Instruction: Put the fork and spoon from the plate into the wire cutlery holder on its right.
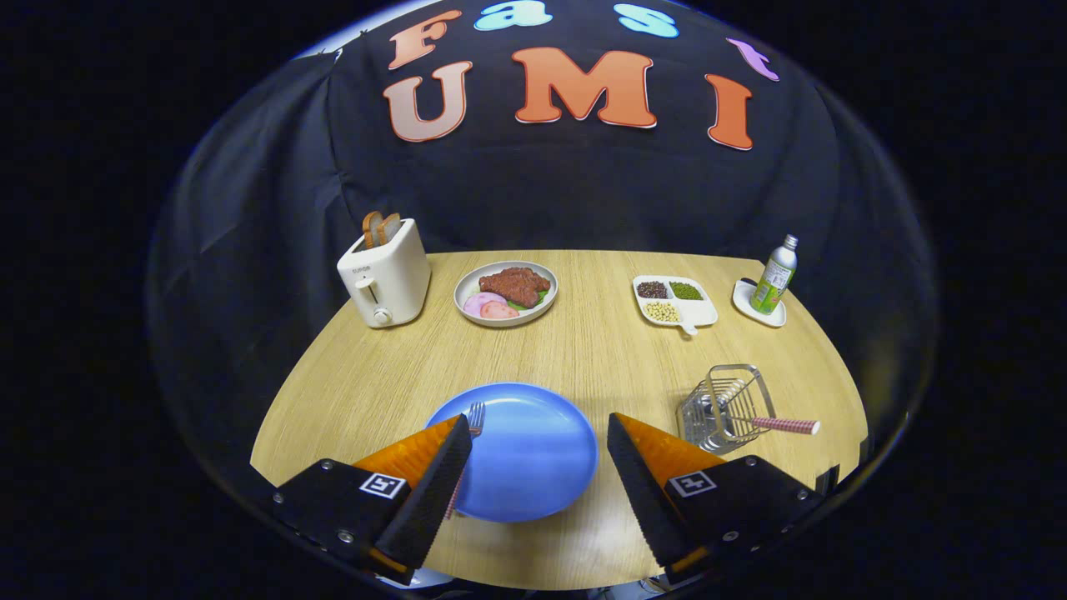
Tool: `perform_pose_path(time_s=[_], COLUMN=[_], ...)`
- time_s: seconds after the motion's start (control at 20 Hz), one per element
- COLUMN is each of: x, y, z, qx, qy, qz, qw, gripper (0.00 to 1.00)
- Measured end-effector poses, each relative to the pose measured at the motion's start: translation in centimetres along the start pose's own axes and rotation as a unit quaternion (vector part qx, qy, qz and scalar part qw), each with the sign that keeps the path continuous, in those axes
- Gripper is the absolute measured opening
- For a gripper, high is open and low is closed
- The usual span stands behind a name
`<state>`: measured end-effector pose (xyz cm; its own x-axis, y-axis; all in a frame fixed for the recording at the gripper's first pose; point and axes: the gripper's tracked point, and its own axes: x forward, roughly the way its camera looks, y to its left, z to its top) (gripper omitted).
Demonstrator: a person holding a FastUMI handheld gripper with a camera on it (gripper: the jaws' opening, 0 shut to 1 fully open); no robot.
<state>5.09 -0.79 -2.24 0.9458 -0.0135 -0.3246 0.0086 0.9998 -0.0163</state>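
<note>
Tongs [539, 454] spread wide over blue plate [533, 454], gripping nothing; fork [475, 417] on plate's left edge, partly hidden behind left finger; wire cutlery holder [723, 408] right of plate on worktop [583, 350], checked spoon handle [786, 426] jutting from it.

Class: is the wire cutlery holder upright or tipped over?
Tipped over: the holder lies on its side on the table, a checked handle poking out its mouth.

- My plate [533, 454] is plain blue.
- The table [600, 350] is pale wood grain.
- The handle [788, 426] sticking out of the silver wire holder [723, 408] is red-and-white checked.
- The toaster [385, 277] is cream.
</note>
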Motion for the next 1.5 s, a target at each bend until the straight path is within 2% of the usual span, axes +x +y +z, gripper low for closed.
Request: perform_pose_path(time_s=[0.15, 0.55, 0.7, 1.0, 1.15, 1.5], x=[1.6, 4.4, 5.5, 6.6, 6.6, 6.7], y=[1.5, 5.3, 6.2, 7.5, 7.4, 7.1], z=[-2.0, -6.0, -7.2, -10.2, -10.7, -11.0], qx=[-0.005, -0.018, -0.019, -0.023, -0.024, -0.004], qy=[-0.003, 0.019, 0.035, 0.074, 0.085, 0.107], qz=[-0.006, 0.012, 0.022, 0.024, 0.026, 0.019], qw=[1.000, 1.000, 0.999, 0.997, 0.996, 0.994], gripper=[0.99, 0.99, 0.95, 0.65, 0.46, 0.18])
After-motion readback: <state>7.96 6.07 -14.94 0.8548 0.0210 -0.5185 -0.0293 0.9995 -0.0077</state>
